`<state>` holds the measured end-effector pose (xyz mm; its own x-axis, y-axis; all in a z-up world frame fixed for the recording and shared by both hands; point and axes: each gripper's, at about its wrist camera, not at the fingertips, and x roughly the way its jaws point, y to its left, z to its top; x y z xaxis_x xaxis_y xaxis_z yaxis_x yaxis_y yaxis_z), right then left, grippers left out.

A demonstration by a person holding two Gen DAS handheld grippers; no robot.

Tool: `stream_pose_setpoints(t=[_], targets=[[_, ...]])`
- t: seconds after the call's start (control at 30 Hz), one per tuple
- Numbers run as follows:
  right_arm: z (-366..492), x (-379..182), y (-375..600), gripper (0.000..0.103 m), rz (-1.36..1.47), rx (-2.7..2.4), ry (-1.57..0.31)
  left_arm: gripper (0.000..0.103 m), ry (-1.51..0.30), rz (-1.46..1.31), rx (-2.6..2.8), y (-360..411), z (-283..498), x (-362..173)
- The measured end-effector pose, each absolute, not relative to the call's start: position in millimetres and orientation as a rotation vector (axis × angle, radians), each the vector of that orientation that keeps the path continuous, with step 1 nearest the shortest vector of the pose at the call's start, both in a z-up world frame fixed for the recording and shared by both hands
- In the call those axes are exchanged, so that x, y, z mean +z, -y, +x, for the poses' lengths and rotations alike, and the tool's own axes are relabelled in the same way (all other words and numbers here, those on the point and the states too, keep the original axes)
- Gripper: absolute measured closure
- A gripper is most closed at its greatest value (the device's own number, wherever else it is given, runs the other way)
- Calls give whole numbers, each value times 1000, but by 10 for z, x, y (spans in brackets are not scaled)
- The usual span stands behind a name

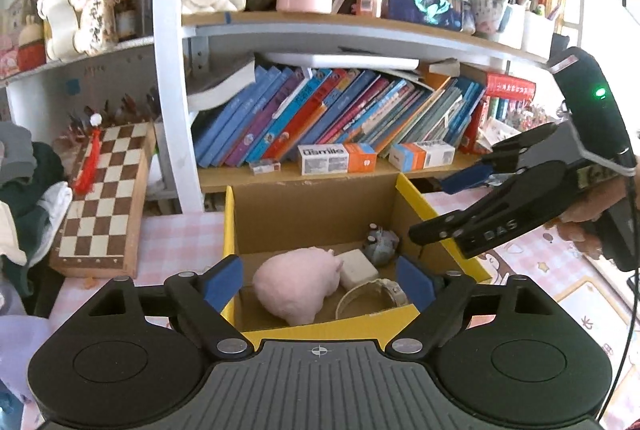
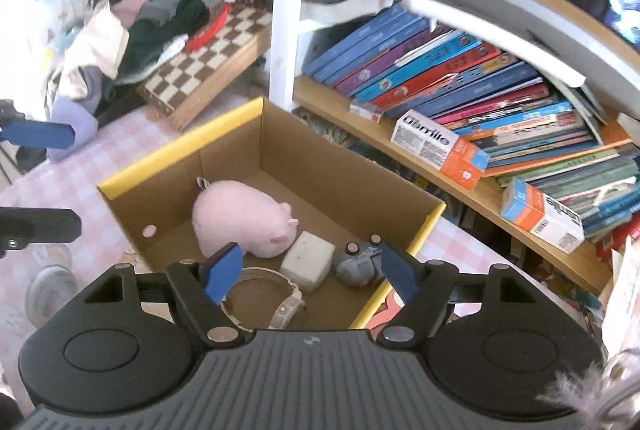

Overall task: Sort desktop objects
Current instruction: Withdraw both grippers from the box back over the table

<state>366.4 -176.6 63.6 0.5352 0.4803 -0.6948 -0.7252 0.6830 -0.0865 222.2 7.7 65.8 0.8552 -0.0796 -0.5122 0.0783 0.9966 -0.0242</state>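
Observation:
An open cardboard box with yellow rims stands on the pink checked desk. Inside lie a pink plush pig, a white cube, a small grey toy and a white watch. My left gripper is open and empty above the box's near edge. My right gripper is open and empty above the box's near corner; it also shows in the left wrist view, over the box's right rim.
A bookshelf with slanted books and orange-white cartons stands behind the box. A chessboard leans at the left beside a pile of clothes.

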Motion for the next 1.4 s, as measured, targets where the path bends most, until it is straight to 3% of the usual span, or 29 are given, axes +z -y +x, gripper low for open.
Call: stream_pose_setpoints(t=[0.4,1.4], targets=[[2924,779,2050,19,-267,654,-652,11,-501,21,-118,-91,1764,699],[1192,73,1897,12,-157,406,-783,11,-590,-64,-127,-485,558,294]])
